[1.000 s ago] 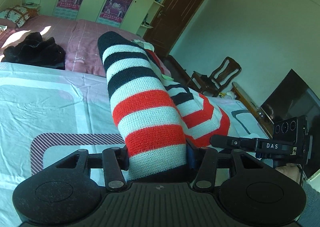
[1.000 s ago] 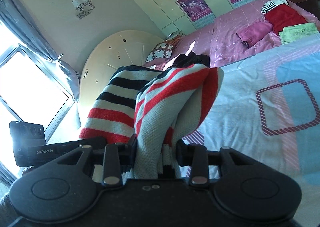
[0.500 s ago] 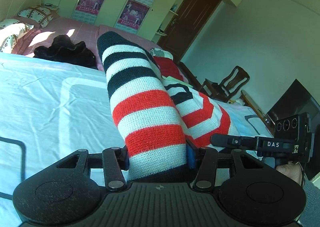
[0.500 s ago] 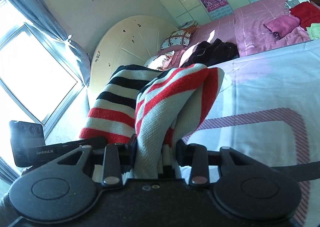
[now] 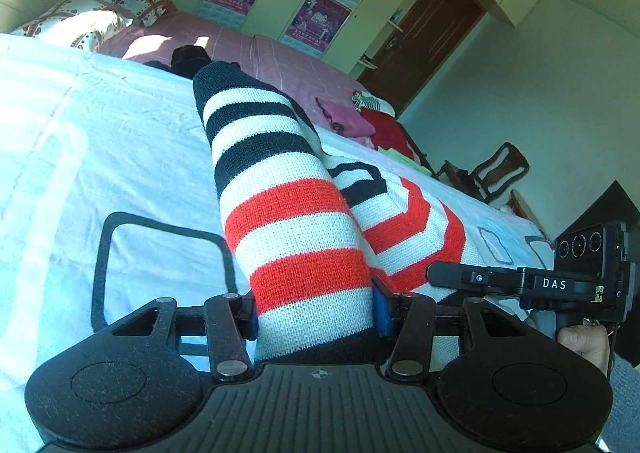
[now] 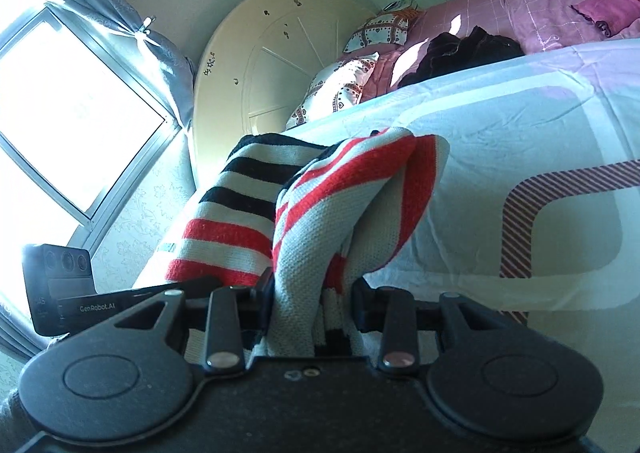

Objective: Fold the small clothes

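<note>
Left wrist, one striped sweater (image 5: 296,237), two grippers

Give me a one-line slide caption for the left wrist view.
Left hand-held gripper clamps a striped knit garment above the light blue bedspread, right hand-held gripper alongside.
</note>
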A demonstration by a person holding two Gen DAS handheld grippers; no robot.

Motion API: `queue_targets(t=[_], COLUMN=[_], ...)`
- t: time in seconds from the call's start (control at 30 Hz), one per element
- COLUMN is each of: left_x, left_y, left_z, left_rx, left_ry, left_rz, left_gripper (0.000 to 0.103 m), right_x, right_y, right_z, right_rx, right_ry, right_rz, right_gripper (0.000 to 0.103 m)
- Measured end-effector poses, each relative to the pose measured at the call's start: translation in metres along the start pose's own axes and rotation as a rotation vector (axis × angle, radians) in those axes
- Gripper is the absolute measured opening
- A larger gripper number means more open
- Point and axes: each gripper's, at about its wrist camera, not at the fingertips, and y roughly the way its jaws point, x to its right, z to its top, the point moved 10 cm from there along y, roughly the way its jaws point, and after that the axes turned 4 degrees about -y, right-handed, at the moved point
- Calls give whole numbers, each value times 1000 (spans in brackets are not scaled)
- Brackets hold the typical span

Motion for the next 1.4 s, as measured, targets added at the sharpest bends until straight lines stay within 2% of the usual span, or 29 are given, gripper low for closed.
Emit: queue_targets(t=[0.3, 0.7, 0.87, 1.0, 1.03, 1.1, 1.13, 1.2, 1.27, 1.3, 1.37, 1.4], left_x=[-45, -48, -57, -57, -54, -48, -46, -39, -40, -43, -53, -54], left_y=[18, 31, 23, -14, -24, -34, -35, -33, -29, -27, -24, -25], left_z=[-20, -27, -24, -15, -14, -19, -27, -41, -56, -62, -78, -80], left_rx=[-42, -51, -18, 49, 72, 80, 62, 50, 39, 33, 29, 44], left_ry=[-61, -86, -53, -28, -29, -55, -57, -41, -23, -20, -61, -60], left_rz=[-19, -32, 26, 92, 96, 74, 76, 83, 139, 156, 159, 152], left_gripper=[50, 57, 79, 81, 82, 83, 83, 83, 83, 83, 84, 85], right_x=[11, 30, 36, 29, 22, 1, -10, -30, -42, -41, -25, -18], right_y=[29, 32, 30, 4, -5, -19, -21, -21, -20, -17, -12, -13], right_z=[-23, -37, -37, -20, -14, -8, -10, -22, -42, -52, -66, -66], right_rx=[-10, -20, -24, 24, 47, 74, 67, 29, -15, -37, -59, -39], right_ry=[84, 154, 145, 54, 23, -16, -40, -128, -195, -227, -267, -263], right_rz=[-16, -26, -45, -169, -181, -137, -116, -128, -123, -153, -242, -245], right_gripper=[36, 37, 41, 48, 44, 41, 37, 32, 20, 20, 4, 3])
